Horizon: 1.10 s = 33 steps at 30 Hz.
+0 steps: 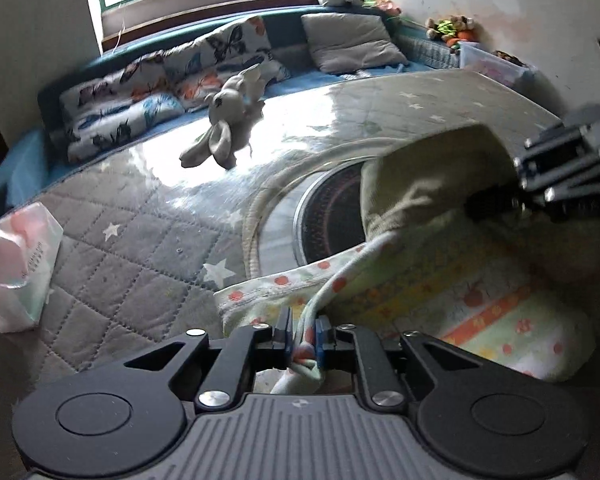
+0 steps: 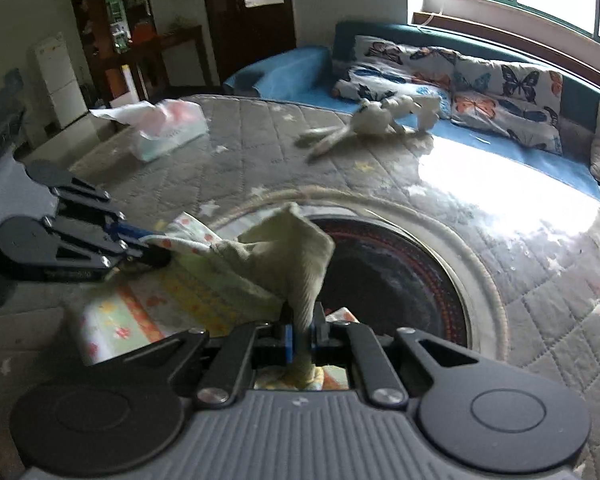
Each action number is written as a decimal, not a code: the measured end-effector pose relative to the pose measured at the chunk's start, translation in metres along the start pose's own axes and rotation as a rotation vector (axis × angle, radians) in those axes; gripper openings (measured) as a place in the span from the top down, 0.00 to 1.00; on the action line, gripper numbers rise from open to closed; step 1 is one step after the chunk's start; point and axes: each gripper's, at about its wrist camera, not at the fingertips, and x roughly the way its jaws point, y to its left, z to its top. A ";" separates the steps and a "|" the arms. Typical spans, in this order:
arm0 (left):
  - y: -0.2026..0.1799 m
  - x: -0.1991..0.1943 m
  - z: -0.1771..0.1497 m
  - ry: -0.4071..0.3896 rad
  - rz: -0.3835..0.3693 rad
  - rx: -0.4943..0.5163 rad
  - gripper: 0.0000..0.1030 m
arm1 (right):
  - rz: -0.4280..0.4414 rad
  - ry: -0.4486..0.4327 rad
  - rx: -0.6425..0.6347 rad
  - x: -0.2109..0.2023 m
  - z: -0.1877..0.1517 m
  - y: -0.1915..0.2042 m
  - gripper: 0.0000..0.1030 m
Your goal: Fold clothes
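While both grippers pinch cloth, a small garment [image 1: 440, 280] hangs stretched between them above a quilted grey tabletop cover [image 1: 112, 264]. The left gripper [image 1: 303, 340] has its blue-padded jaws closed on a bunched edge of thin white cotton printed with small orange-red dots. Seen from the left wrist view, the right gripper [image 1: 496, 200] sits at the far right edge, black and angular, clamped on a corner of the same garment, where the inner side shows as a plain, pale green, finely ribbed knit.

From the right wrist view, the right gripper [image 2: 301, 334] squeezes that ribbed green fabric into a narrow twist, and the cloth rises above it in a soft peaked fold. The left gripper [image 2: 138, 240] appears at the left, holding the dotted edge. The lower part of the garment lies on the cover, showing pastel bands of yellow, green and orange.

Beneath the garment, a round dark disc [image 2: 404, 276] with fine concentric patterned rings is set in the surface, ringed by pale cord. The cover has diamond stitching and white stars. Farther off lie a floppy grey plush rabbit [image 1: 224, 120], a soft plastic tissue pack [image 1: 16, 264], and butterfly-print cushions [image 1: 160, 80].
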 end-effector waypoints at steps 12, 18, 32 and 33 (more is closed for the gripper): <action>0.018 0.011 0.026 -0.023 0.036 -0.041 0.83 | -0.039 -0.012 0.048 0.007 0.005 -0.019 0.86; 0.022 0.028 0.018 -0.011 0.069 -0.077 0.80 | -0.073 -0.025 0.097 0.009 0.000 -0.031 0.75; 0.021 -0.005 0.006 -0.086 0.113 -0.144 0.51 | -0.146 -0.100 0.067 -0.053 -0.031 -0.010 0.63; 0.020 -0.012 0.002 -0.093 0.112 -0.145 0.49 | -0.148 -0.093 0.070 -0.051 -0.035 -0.009 0.63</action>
